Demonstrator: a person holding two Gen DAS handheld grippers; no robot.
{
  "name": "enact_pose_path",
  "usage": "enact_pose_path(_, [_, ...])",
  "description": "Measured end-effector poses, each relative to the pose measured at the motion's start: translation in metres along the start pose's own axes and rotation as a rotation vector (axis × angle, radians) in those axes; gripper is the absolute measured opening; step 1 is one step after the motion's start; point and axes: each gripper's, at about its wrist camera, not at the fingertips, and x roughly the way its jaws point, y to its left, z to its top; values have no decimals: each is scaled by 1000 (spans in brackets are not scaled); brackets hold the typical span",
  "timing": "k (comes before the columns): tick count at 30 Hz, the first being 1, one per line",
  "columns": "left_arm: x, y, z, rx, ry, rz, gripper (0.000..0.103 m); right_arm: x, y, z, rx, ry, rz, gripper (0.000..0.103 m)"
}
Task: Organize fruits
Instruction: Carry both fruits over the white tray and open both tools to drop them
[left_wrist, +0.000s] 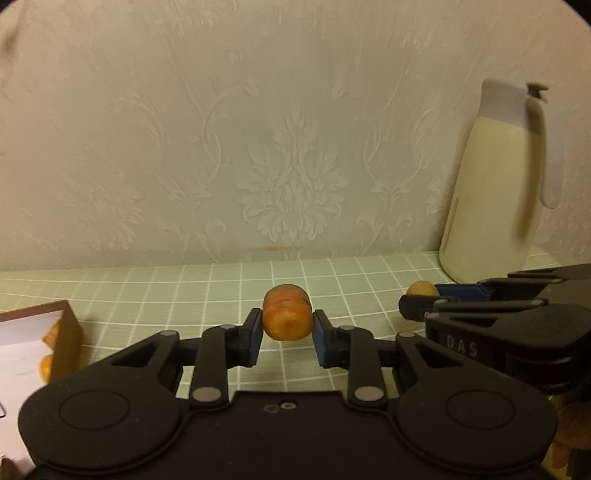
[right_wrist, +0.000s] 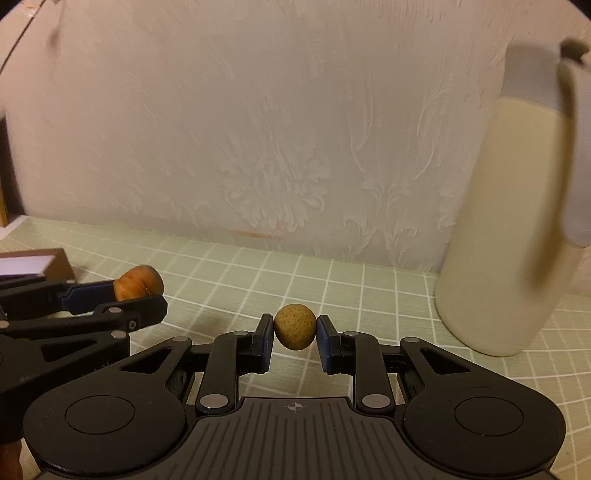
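Left gripper (left_wrist: 287, 334) level above table (left_wrist: 184, 291), clamping orange fruit (left_wrist: 286, 313); right gripper (right_wrist: 294, 341) alongside, pinching speckled round fruit (right_wrist: 295, 326)

Two fruits, each pinched above the tablecloth

Orange, stubby fruit (left_wrist: 287, 314) lies sideways, clamped, centre frame; the round speckled tan fruit (right_wrist: 295, 326), also clamped, sits toward its 3 o'clock.

The setting is appearing to be a home, probably a kitchen or dining corner. Embossed damask wallpaper (left_wrist: 288, 166) is covering the wall behind. A green checked tablecloth (left_wrist: 184, 291) is covering the table up to that wall. A cream jug (left_wrist: 491, 192) with a grey lid is standing at the table's back edge, right side.
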Motion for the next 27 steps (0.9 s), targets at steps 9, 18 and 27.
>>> enact_pose_path(9, [-52,16,-13,-25,-12,18,19,-58,22,2,3,-52,12,25])
enact_pose_path(18, [-90,34,-24,-29,-30,53,19,-98,48,-8,-12,-64,39,25])
enact_pose_path(27, [-138,72,-38,-61,-53,105,19,-122,84,-19,-66,-76,100,25])
